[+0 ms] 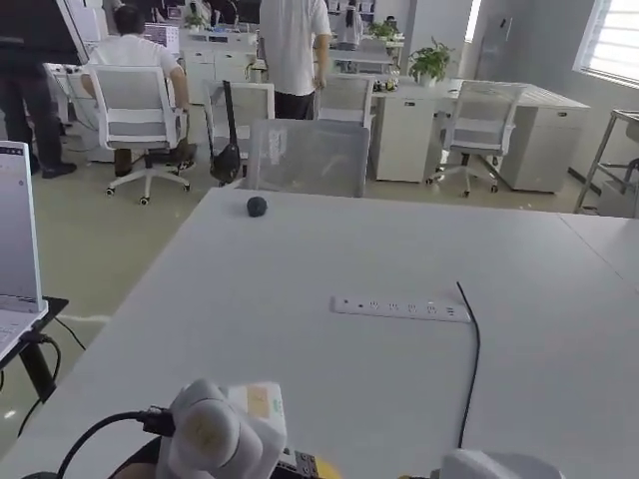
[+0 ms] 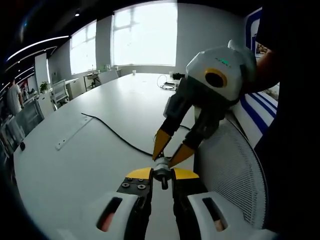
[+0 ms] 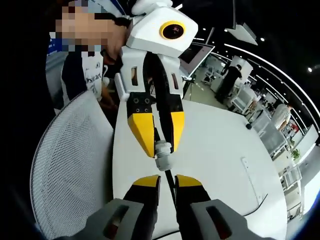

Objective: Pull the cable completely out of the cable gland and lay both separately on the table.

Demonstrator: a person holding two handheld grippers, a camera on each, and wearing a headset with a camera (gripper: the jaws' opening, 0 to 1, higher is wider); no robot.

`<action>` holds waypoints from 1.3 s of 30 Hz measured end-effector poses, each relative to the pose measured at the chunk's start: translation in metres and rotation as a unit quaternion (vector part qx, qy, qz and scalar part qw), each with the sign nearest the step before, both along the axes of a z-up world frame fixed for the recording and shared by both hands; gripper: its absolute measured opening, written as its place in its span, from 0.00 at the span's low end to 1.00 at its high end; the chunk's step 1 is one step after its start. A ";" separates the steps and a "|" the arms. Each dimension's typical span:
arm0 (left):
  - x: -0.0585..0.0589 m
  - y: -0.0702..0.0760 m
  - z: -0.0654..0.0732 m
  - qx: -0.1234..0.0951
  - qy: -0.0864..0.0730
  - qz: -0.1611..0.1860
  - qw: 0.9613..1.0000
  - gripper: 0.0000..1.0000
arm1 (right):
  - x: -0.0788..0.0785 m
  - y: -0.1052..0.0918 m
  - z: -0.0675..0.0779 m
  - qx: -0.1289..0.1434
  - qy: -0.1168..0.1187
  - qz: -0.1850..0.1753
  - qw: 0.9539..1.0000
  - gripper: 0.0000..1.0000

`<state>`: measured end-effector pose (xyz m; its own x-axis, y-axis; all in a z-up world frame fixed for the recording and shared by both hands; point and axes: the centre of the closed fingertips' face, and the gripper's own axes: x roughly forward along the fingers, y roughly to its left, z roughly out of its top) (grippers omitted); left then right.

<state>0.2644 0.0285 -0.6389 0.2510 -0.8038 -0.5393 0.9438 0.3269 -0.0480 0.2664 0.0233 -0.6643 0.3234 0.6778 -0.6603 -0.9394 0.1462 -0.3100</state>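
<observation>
One cable gland [image 2: 161, 170], pale and round, sits pinched between the yellow tips of the left gripper [image 3: 161, 146]. It is held in the air at the table's [image 1: 300, 299] near edge, beside a mesh chair back [image 2: 235, 165]. One thin black cable [image 3: 170, 177] leaves the gland and passes straight into the right gripper [image 2: 171, 150], whose jaws are pressed together on it just beside the gland. The cable is not yet out, and neither piece lies on the table. The likeliest trouble is slip. If the gland's seal bites hard, the smooth cable could slide through the right jaws instead of coming free. The round gland could also roll or twist out of the left pinch under a crooked pull. A sudden release would fling the hands apart, and this close to the near edge a dropped piece would probably land on the chair or the floor. Counted: two grippers, one gland, one cable in hand. On the table lie one white power strip [image 1: 399, 307] toward the middle, one black lead [image 1: 475, 359] running from it to the near edge, and one small dark round thing [image 1: 257, 206] by the far edge. Whether that lead joins the held cable I cannot tell.
</observation>
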 end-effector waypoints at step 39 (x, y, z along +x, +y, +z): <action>0.004 0.003 0.000 -0.016 -0.002 0.010 1.000 0.15 | 0.024 -0.041 -0.032 0.031 0.102 -0.107 0.989 0.00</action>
